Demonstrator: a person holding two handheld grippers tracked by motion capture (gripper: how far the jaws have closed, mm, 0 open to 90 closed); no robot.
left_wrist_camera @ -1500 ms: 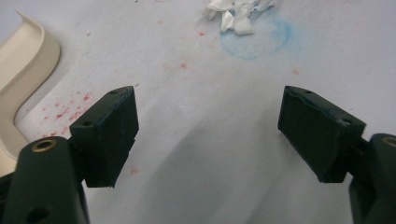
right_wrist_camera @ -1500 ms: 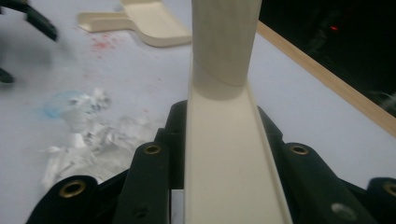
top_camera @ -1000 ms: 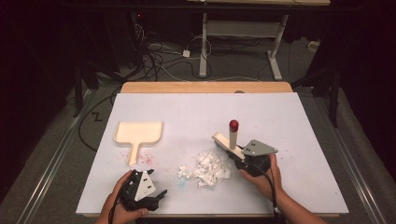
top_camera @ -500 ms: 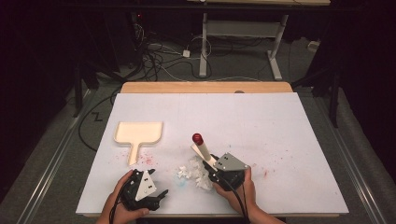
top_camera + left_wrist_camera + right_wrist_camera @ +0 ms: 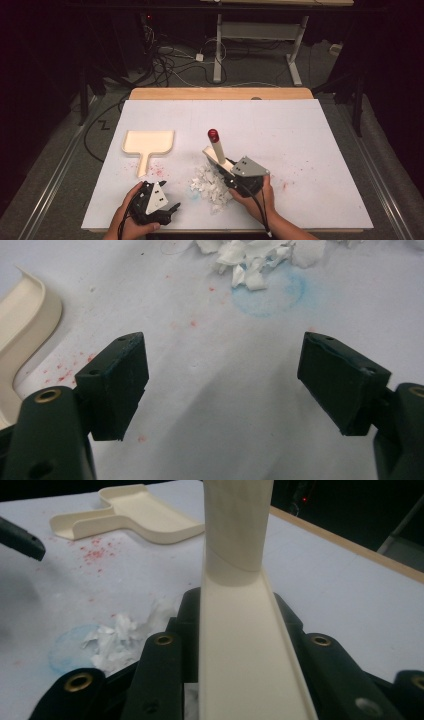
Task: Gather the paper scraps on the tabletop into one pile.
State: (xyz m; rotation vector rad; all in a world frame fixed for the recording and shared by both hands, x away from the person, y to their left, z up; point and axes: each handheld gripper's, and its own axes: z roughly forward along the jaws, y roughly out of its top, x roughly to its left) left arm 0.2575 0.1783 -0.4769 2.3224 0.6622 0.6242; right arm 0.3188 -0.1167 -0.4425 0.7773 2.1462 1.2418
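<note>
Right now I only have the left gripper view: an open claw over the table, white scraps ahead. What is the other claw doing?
Observer: The right claw is shut on a cream handle, shown close up in its own view.
Operator: Which way does that handle point?
Observer: In the high view it slants up and away from the person and ends in a red tip.
Operator: And the cream edge at my left?
Observer: That's a dustpan. It lies flat to the left of the paper scraps, apart from them.
</note>
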